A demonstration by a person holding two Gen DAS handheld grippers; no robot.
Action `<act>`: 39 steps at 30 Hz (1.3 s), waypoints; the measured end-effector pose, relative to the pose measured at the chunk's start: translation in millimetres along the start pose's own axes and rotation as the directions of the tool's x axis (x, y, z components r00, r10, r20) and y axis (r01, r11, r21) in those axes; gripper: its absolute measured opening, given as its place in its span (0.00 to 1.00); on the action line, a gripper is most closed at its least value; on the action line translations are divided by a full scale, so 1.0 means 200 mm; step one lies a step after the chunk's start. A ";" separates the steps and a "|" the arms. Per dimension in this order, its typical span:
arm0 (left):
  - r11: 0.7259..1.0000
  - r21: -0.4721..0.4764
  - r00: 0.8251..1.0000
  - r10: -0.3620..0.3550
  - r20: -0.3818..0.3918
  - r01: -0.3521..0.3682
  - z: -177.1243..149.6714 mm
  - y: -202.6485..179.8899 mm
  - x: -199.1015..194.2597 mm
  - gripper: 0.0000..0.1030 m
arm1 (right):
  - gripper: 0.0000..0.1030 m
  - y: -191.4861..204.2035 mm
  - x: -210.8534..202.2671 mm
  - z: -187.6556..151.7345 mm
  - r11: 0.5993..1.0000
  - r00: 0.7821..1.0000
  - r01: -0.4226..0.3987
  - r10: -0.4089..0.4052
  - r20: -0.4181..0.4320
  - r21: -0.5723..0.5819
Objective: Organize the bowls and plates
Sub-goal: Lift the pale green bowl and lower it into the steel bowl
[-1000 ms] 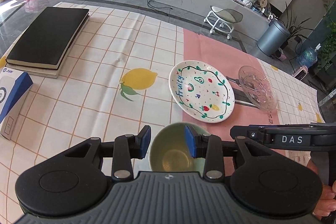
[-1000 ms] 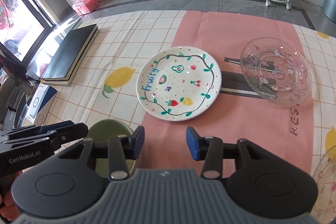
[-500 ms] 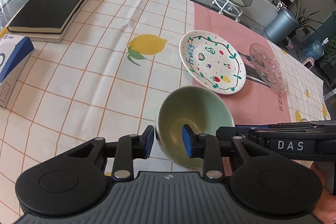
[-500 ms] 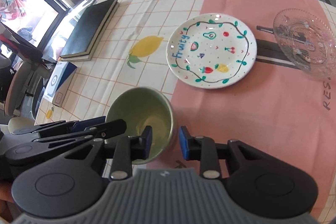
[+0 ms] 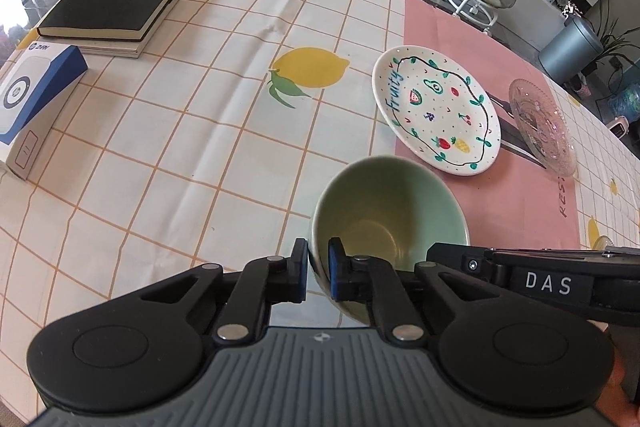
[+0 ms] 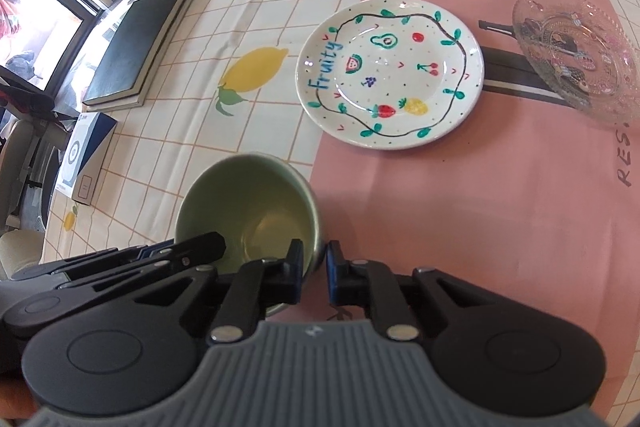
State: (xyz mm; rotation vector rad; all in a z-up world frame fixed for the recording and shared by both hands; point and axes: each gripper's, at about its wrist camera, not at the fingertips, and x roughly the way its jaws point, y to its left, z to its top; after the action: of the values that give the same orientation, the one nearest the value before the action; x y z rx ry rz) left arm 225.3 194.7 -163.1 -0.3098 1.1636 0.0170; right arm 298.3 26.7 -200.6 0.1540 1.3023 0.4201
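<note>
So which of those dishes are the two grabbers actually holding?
The plain green bowl, pinched at its rim by both the left gripper and right gripper. The fruit-painted plate and glass plate lie untouched.

bare cloth point(image 5: 192, 155) left; fruit plate point(image 5: 436, 111) blocks right

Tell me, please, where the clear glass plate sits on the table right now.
The glass plate sits at the far right in both wrist views, on the pink part of the tablecloth, just beyond the fruit plate and apart from it.
</note>
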 end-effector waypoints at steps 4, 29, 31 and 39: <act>1.000 -0.018 1.000 -0.009 0.014 0.009 -0.02 0.00 -0.08 0.10 | 0.08 0.02 -0.04 -0.02 1.000 1.000 -0.008 0.008 0.003 -0.003; 0.999 -0.037 0.997 -0.031 0.066 0.034 -0.38 -0.34 -0.80 0.10 | 0.07 0.02 -0.85 -0.52 0.997 0.992 -0.052 0.058 0.112 -0.058; 0.999 -0.032 0.998 -0.039 0.048 0.040 -0.42 -0.37 -0.80 0.10 | 0.07 -0.02 -0.88 -0.57 0.997 0.993 -0.046 0.052 0.104 -0.058; 0.997 -0.048 0.998 -0.060 -0.028 0.059 -0.56 -0.42 -0.71 0.10 | 0.07 -0.14 -0.89 -0.72 0.999 0.998 -0.022 0.024 0.059 -0.034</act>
State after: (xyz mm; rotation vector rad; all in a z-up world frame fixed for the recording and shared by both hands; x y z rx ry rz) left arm 82.7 106.5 -56.0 -0.3874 1.1843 -0.0127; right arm 131.2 -86.0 -88.4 0.1524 1.2351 0.4537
